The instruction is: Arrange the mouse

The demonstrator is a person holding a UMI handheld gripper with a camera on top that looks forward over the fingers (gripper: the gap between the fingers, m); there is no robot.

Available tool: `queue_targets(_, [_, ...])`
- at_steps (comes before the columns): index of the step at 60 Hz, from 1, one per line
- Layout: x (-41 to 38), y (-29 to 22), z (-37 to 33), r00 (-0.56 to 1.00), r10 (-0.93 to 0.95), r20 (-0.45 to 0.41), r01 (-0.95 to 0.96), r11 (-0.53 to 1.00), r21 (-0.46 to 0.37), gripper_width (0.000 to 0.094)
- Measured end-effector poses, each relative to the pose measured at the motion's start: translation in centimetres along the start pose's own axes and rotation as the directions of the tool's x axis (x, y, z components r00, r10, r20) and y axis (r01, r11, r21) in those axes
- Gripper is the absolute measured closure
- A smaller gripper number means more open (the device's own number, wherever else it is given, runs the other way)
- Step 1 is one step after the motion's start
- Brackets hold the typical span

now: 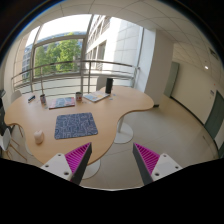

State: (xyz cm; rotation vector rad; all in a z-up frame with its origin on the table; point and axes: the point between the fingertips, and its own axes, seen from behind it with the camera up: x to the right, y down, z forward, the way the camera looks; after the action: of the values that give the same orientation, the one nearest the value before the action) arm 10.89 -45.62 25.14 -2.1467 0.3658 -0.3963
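Note:
My gripper (112, 150) is open and empty, held high above the floor, its magenta pads (78, 158) apart with only floor between them. Beyond the fingers, to the left, stands a curved wooden table (120, 108). A dark patterned mouse pad (75, 125) lies on its near part. A small pale object (38, 138), possibly the mouse, sits near the table's front left edge, left of the pad; it is too small to tell for sure.
At the table's back lie a blue item (60, 101), a white flat item (96, 97), a cup (78, 96) and a black upright box (109, 85). A railing and windows (60, 55) stand behind. Grey floor (170, 125) spreads to the right toward a door (172, 80).

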Motion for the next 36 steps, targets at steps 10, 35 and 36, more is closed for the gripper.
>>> queue_targets(10, [-2.0,4.1,0.3,1.000,-0.024,0.012,0.024,0.998,-0.052,0.0090])
queue_targets(35, [-24.8,16.4,4.6,0.970,-0.020,0.243,0.058,0.987,-0.152,0.0078])
queue_targets(36, [-26.1,16.4,4.9,0.967,-0.018,0.256,0.058,0.987,-0.150,0.0080])
